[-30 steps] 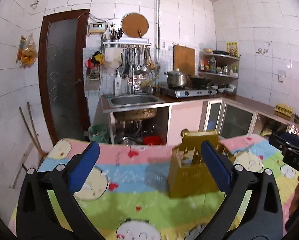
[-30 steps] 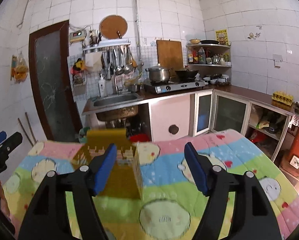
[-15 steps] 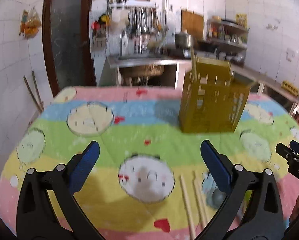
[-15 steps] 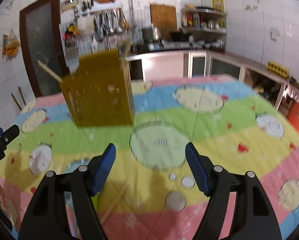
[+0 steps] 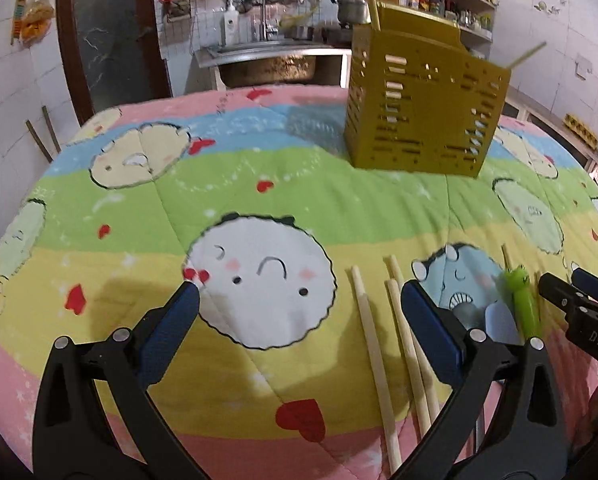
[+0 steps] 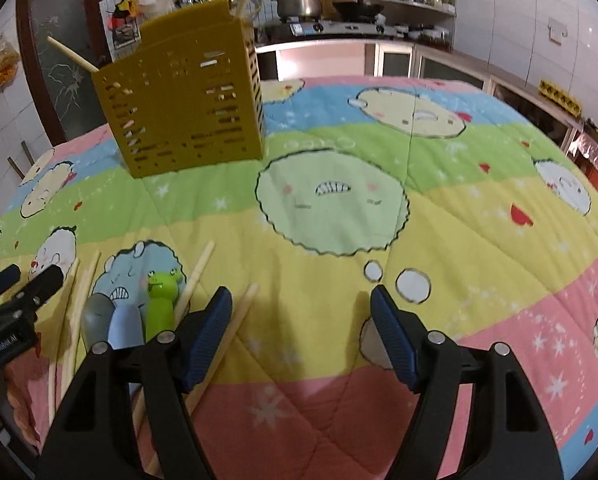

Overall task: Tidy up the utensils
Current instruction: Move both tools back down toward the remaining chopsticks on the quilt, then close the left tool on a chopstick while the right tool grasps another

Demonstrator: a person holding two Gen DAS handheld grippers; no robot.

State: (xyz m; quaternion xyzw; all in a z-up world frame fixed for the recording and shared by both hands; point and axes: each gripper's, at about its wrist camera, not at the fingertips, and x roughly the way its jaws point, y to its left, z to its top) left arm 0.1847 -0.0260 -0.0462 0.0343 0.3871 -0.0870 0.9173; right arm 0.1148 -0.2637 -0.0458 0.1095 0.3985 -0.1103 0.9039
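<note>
A yellow slotted utensil holder (image 5: 423,108) stands upright on the cartoon-print quilt (image 5: 259,200), well ahead of both pairs of jaws; two chopsticks (image 6: 73,56) lean out of its top, one to each side. Three more wooden chopsticks (image 5: 373,360) lie flat by the left gripper (image 5: 299,320), at its right finger, their long axes running away from the camera. Two further sticks (image 6: 197,276) lie slanted by the right gripper (image 6: 301,332), at its left finger. Between the two grippers rest a green frog-handled utensil (image 6: 161,300), a grey spoon (image 6: 97,314) and a pale blue one (image 6: 125,326), heads pointing forward. Both grippers' jaws stand spread apart, grasping nothing.
</note>
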